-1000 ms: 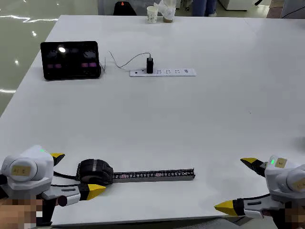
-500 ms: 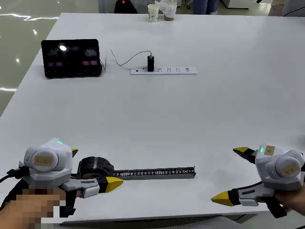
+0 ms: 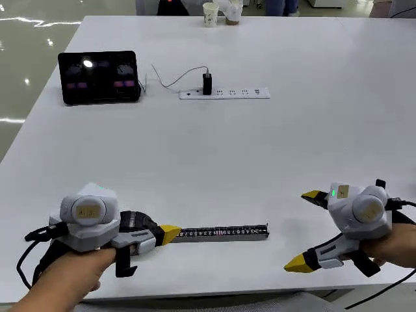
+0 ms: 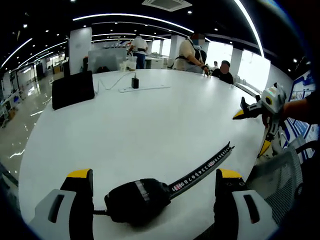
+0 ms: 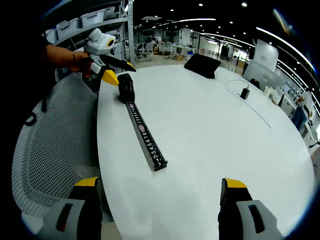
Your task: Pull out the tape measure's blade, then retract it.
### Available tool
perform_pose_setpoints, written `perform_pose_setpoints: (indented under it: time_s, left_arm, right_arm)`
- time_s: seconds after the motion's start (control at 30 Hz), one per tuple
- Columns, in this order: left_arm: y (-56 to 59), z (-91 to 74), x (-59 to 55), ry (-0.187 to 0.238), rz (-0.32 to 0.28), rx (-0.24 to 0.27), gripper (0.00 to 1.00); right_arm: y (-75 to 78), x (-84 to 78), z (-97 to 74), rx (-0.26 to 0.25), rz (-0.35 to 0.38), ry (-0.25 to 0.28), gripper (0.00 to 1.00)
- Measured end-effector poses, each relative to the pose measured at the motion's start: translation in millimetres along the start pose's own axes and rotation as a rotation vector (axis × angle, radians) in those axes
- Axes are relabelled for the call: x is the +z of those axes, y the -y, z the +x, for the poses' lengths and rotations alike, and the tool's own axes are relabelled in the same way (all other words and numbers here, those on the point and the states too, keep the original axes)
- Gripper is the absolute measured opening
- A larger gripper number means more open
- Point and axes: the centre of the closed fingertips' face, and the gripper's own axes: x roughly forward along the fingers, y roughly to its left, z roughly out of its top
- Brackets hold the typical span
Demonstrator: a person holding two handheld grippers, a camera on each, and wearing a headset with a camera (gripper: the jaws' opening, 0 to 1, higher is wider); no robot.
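Tape measure [image 3: 140,225] near the front edge of the surface [image 3: 214,281], blade [image 3: 221,232] extended, case between the jaws of the released left tool [image 4: 153,176]; right tool [image 3: 303,229] released, well apart.

white table [image 3: 260,149], tablet [image 3: 99,77], power strip [image 3: 224,93], cups [image 3: 210,13]

Tape measure [image 4: 140,199] is a chunky black case lying on the white desk [image 3: 260,149], close to the near edge and left of the middle. The blade [image 3: 221,232] is pulled out: dark, white numbers, a bit of red print. It lies flat and straight along that near edge, tip pointing right.
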Motion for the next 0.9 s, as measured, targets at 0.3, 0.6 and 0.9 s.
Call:
perform_pose_setpoints:
  time_s: [0.3,0.6,0.9]
  left_arm:
    - [-20.2,3.7,-7.5,0.022,-0.063,0.159,0.99]
    - [-23.0,3.7,-16.5,0.081,-0.104,0.205,0.99]
    - [-21.7,3.2,-18.0,0.133,-0.106,0.192,0.99]
  right_arm:
    - [0.9,13.1,11.9,0.048,-0.053,-0.022,0.99]
    - [2.8,16.7,25.5,0.093,-0.132,-0.077,0.99]
    - [4.5,19.4,38.2,0.108,-0.142,-0.104,0.99]
